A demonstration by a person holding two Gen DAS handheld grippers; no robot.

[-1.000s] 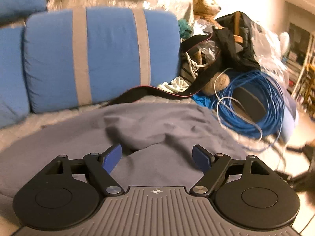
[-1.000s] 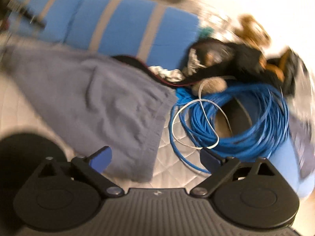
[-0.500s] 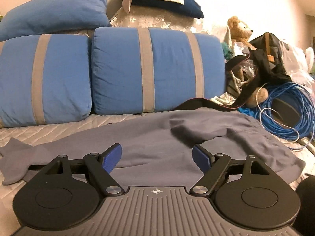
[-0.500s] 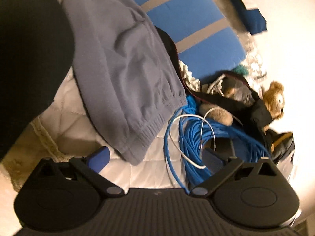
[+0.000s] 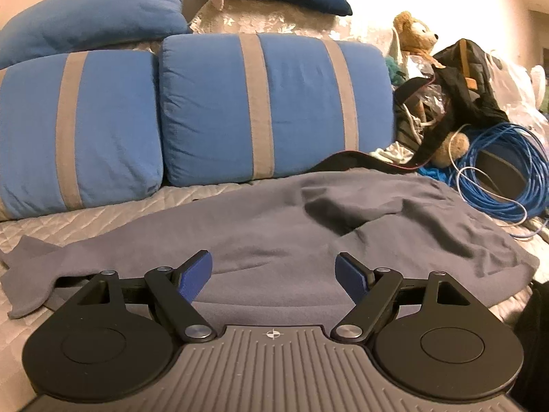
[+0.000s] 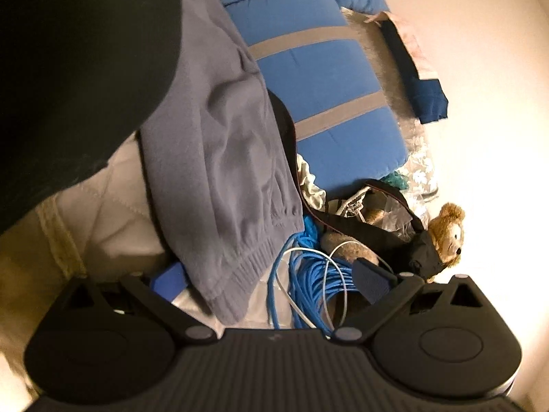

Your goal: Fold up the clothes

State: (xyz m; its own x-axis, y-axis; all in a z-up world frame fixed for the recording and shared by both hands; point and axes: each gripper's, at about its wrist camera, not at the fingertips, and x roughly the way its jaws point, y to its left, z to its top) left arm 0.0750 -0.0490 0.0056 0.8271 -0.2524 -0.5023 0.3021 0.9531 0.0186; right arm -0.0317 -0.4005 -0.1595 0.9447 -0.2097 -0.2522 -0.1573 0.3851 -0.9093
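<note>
- Lying across a quilted pale bed cover [image 5: 103, 213], a grey garment [image 5: 308, 226] is spread lengthwise, with a rumpled fold raised near its right part.
- The left gripper [image 5: 273, 276] hangs low over the near edge of the garment, its blue pads [image 5: 195, 276] wide apart with nothing between them; whether they touch the cloth cannot be told.
- The right gripper [image 6: 271, 283] looks along the garment's ribbed hem [image 6: 247, 274], which droops between its spread fingers; the left pad [image 6: 168, 281] is partly hidden behind the cloth, and the jaws are not closed on it.
- Two blue cushions with grey stripes [image 5: 267, 103] stand behind the garment, a plain blue pillow [image 5: 92, 13] above them.
- A coil of blue cable [image 5: 501, 178] sits just beside the garment's right end; in the right wrist view the hem lies right next to the coil [image 6: 308, 281].
- A teddy bear [image 5: 415, 32] and a black bag [image 5: 470, 79] are piled behind the cable.
- A dark blurred shape [image 6: 79, 68] fills the upper left of the right wrist view; what it is cannot be told.
</note>
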